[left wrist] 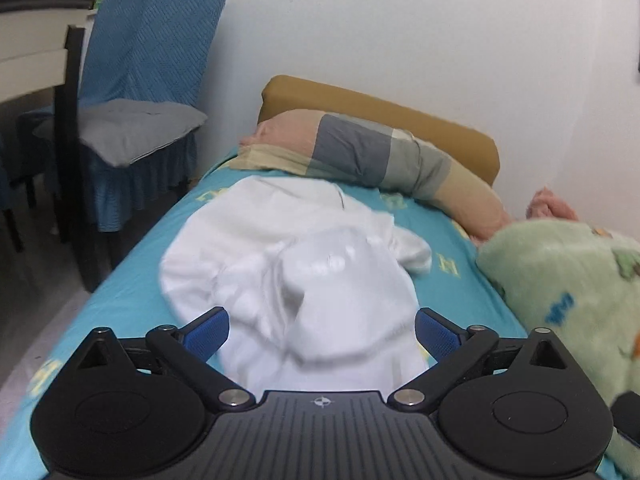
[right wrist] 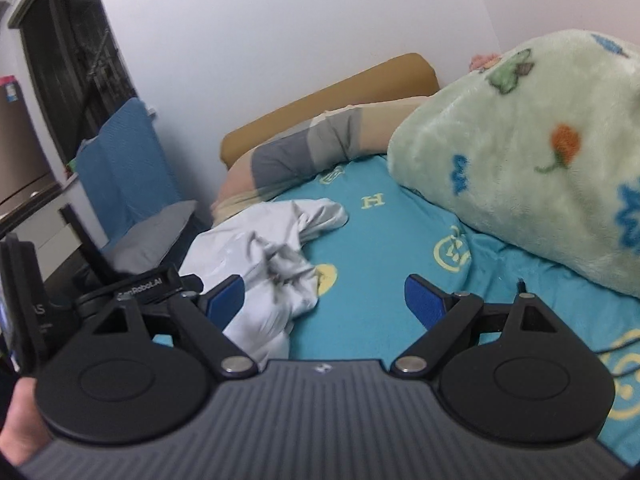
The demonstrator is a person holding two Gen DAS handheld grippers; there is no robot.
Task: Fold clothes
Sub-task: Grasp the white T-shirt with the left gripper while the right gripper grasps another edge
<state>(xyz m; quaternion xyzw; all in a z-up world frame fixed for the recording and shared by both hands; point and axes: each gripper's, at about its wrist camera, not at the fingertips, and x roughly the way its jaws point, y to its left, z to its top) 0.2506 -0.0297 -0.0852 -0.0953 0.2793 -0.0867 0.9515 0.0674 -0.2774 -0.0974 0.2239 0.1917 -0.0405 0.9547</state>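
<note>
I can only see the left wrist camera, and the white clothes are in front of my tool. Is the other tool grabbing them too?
Observer: No. The right tool is open, and the white garment only bunches beside its left finger.
Operator: So what's between its fingers?
Observer: Mostly the bare teal sheet, with a round yellow print peeking out from under the garment's edge.
Operator: Does the green blanket have pictures on it?
Observer: Yes. From this side the green blanket shows an orange flower on a green stem.
</note>
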